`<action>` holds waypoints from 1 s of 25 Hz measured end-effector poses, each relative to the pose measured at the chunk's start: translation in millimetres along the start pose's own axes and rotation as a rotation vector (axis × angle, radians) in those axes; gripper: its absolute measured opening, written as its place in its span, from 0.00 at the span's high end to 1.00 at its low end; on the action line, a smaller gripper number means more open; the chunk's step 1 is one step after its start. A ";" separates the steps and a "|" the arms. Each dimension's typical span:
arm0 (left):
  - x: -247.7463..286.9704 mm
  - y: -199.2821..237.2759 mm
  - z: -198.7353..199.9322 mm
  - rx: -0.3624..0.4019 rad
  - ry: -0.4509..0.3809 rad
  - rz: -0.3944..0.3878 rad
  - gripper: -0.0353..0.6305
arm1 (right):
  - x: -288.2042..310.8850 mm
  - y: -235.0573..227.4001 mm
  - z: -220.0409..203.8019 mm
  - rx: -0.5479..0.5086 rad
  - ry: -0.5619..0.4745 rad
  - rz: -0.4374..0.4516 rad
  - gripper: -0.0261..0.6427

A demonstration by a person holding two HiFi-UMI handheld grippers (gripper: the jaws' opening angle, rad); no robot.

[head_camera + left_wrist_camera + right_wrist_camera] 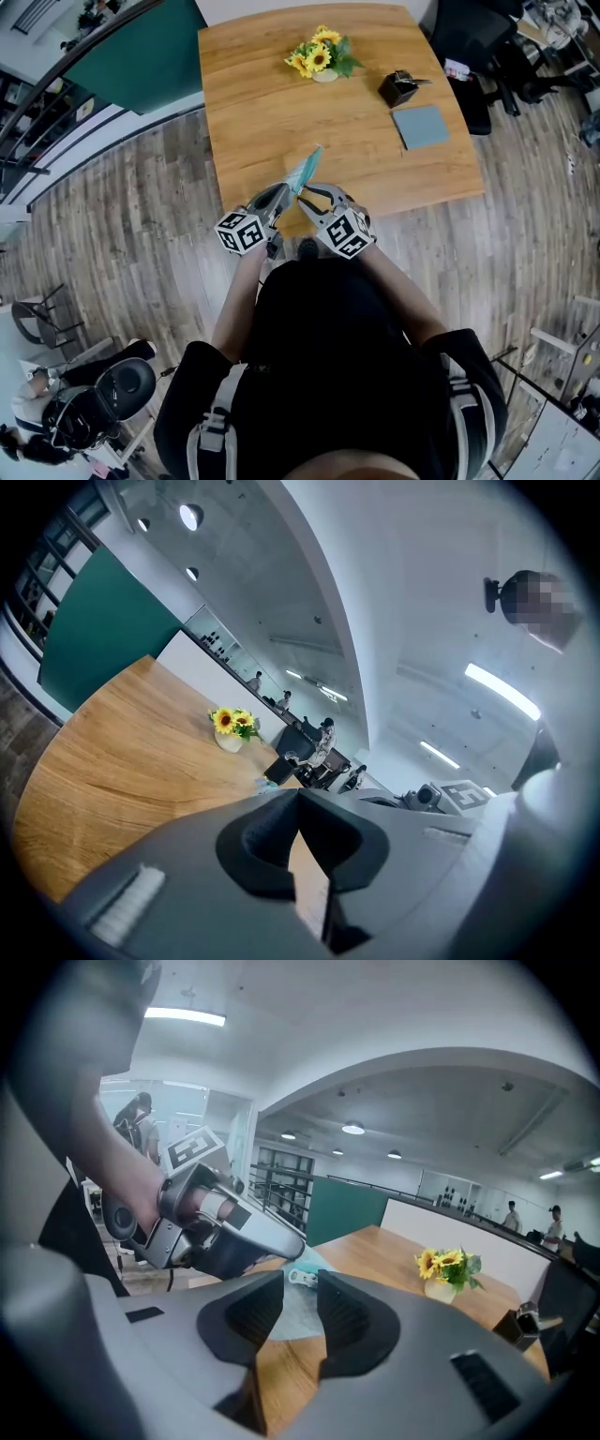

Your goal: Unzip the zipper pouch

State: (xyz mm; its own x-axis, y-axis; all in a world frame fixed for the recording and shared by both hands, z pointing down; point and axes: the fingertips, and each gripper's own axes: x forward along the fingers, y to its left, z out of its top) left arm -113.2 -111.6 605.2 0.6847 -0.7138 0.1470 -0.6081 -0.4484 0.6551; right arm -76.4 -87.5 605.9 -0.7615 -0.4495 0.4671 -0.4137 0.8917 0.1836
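Note:
The teal zipper pouch (307,169) hangs tilted above the front edge of the wooden table (262,112), between both grippers. My left gripper (287,193) is shut on the pouch's near edge; in its own view the jaws (298,795) meet at the tips. In the right gripper view the left gripper (284,1247) pinches the pouch (291,1312) from the left. My right gripper (306,195) (300,1286) stands open, with the pouch fabric in the gap. The silver zipper pull (304,1278) lies just past its tips, and the pads do not press on it.
A small vase of sunflowers (319,58) stands at the far side of the table. A black holder (398,87) and a grey-blue pad (420,127) lie to the right. A black chair (469,37) stands beyond the table's right corner. Wooden floor surrounds the table.

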 end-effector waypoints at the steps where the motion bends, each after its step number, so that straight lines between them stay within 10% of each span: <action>1: -0.3 -1.5 1.7 0.002 -0.003 -0.002 0.95 | -0.7 -1.7 3.1 -0.013 -0.009 -0.017 0.79; 25: -7.3 -6.9 14.1 0.017 -0.019 -0.026 0.95 | -7.9 -12.2 15.9 -0.007 -0.056 -0.119 0.93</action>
State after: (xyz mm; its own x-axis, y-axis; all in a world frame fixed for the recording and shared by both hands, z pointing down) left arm -119.7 -110.8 589.1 0.6928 -0.7117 0.1162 -0.5971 -0.4758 0.6458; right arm -73.2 -95.7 586.3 -0.7341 -0.5541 0.3925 -0.4995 0.8322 0.2405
